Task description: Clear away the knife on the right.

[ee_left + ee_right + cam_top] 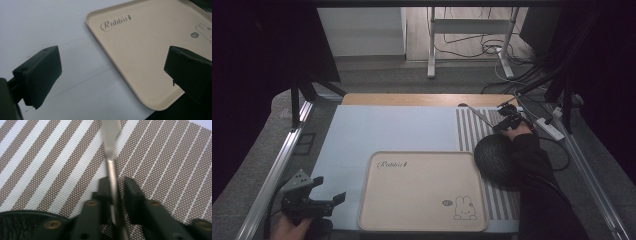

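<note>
Two tools are in use at the counter [362,130], one in each of the person's hands. The left tool [319,192] sits at the near left corner of the counter, held by the left hand [289,227]; its jaws stand wide apart and hold nothing. In the left gripper view those jaws frame the pale counter surface and the near-left corner of a beige tray [140,50], which bears the word "Rabbit" and a rabbit drawing. The tray lies flat at the near centre of the counter, its right edge over a striped brown-and-white placemat [472,130].

The right tool [507,120] is at the far right of the counter, over the placemat, with the right hand [518,131] and a dark sleeve [537,170] behind it. In the right gripper view its jaws are closed in on the handle of a metal utensil [111,152], one jaw at each side of the narrow shaft. The utensil widens beyond the jaws and runs out towards the far-left part of the placemat; its working end is cut off at the top of that view, so its type cannot be confirmed. Whether it touches the placemat cannot be told. A person's dark-haired head [494,157] is seen at the tray's right edge.
</note>
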